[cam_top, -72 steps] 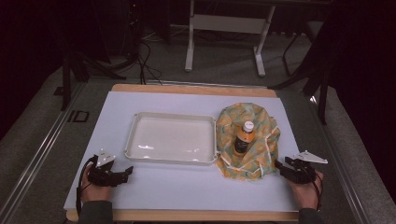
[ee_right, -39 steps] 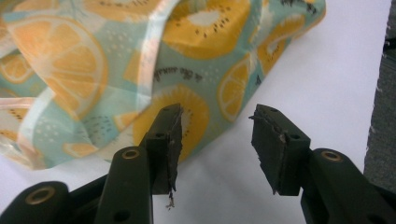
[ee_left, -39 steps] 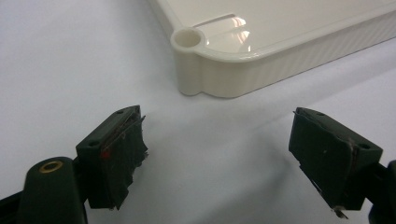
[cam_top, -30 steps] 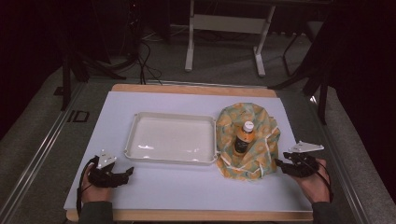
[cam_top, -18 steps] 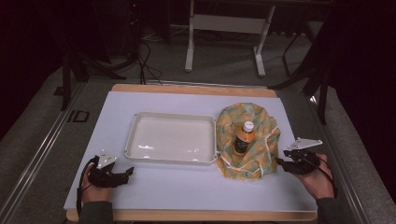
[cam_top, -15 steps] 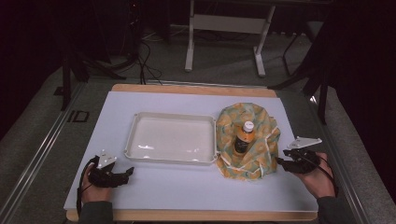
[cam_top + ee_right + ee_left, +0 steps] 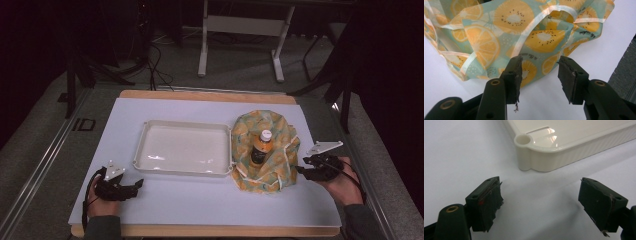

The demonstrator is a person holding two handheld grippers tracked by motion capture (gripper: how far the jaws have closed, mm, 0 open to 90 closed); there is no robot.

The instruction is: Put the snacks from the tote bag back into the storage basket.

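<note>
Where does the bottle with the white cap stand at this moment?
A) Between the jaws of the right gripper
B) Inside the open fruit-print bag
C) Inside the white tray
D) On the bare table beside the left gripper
B: in the high view the bottle stands upright amid the folds of the fruit-print bag, to the right of the white tray, and no gripper touches it.

Both tools [image 7: 131, 186] [image 7: 300, 170] open, empty

A bench [image 7: 150, 107] with a white top and wooden edge stands on grey floor [image 7: 240, 75]. Beyond the bench, a white-legged stand [image 7: 240, 30] rises; dark cables [image 7: 150, 70] trail left of the stand. The room behind is dark.
</note>
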